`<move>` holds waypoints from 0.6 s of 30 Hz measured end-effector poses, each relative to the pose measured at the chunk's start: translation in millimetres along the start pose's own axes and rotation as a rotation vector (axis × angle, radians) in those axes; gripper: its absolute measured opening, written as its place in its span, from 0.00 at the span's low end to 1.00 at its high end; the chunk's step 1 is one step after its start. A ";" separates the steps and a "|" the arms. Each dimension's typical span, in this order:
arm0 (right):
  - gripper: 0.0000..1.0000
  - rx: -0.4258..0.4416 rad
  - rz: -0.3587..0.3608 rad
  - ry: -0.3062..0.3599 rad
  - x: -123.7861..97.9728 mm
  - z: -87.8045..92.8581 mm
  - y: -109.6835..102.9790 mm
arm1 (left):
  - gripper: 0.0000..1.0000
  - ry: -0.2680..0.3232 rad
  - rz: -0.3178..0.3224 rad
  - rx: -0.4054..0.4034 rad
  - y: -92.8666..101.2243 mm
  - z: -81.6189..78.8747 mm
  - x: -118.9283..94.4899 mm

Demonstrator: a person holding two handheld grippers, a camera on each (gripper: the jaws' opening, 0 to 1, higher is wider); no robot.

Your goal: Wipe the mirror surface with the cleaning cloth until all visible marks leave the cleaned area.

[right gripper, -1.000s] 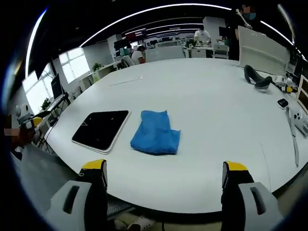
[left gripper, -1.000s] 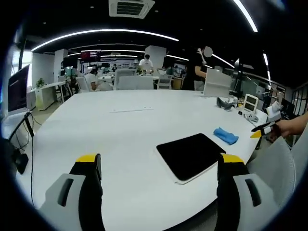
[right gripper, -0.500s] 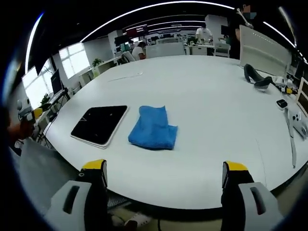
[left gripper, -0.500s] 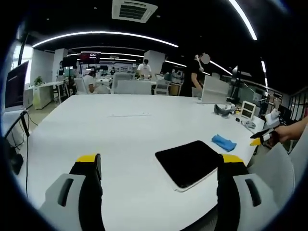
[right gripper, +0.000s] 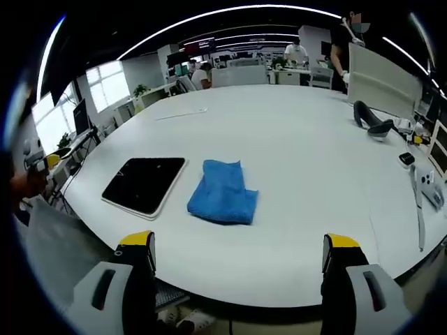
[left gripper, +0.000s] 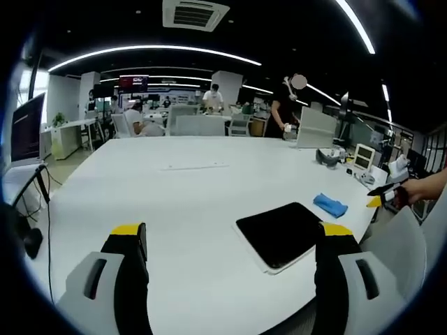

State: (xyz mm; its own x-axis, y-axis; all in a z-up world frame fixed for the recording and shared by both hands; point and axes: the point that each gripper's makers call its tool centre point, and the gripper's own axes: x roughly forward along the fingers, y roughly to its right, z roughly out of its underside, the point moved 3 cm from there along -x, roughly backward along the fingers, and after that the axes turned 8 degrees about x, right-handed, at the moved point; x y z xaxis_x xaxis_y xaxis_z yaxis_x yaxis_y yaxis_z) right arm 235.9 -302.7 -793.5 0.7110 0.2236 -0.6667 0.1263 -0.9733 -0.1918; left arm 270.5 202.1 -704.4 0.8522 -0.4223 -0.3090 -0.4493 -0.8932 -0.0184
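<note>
- Nearest the lens in the left gripper view, the left gripper has its jaws spread wide with nothing between them; it hangs over the near part of the table, short of the mirror.
- In the right gripper view the right gripper is likewise spread wide and holds nothing, hovering off the table's near edge with floor below it.
- The cleaning cloth lies crumpled and flat on the white table, just beside the mirror, apart from it by a narrow strip of tabletop; it is well ahead of the right jaws.
- The mirror is a dark square slab with a pale rim, lying flat close to the table's curved edge. Any marks on it are too small to tell.
- Risk, as I judge it: a loose pinch could catch only a fold, so the cloth slips out mid-wipe; and pushing outward on a mirror this near the edge could slide it off, unless the left gripper steadies it.
- Further on, the tabletop is broad, glossy and mostly bare, with small devices at its right end.
- Beyond it is an open office: desks, monitors, people, and long ceiling light strips.
</note>
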 end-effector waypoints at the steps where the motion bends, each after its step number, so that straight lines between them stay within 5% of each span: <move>1: 0.98 -0.001 0.005 0.003 -0.7 -0.9 0.1 | 0.99 0.001 -0.002 0.004 -1.8 0.0 -0.3; 18: 0.98 0.048 0.020 0.016 -2.4 -7.3 -13.7 | 0.99 0.027 0.028 0.025 -9.4 -13.0 23.0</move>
State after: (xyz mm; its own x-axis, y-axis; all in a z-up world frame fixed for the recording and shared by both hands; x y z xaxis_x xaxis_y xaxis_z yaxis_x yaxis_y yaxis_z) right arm 237.5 -290.3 -783.9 0.7241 0.2028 -0.6592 0.0785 -0.9738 -0.2134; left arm 297.8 198.7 -699.0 0.8458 -0.4513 -0.2843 -0.4794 -0.8769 -0.0341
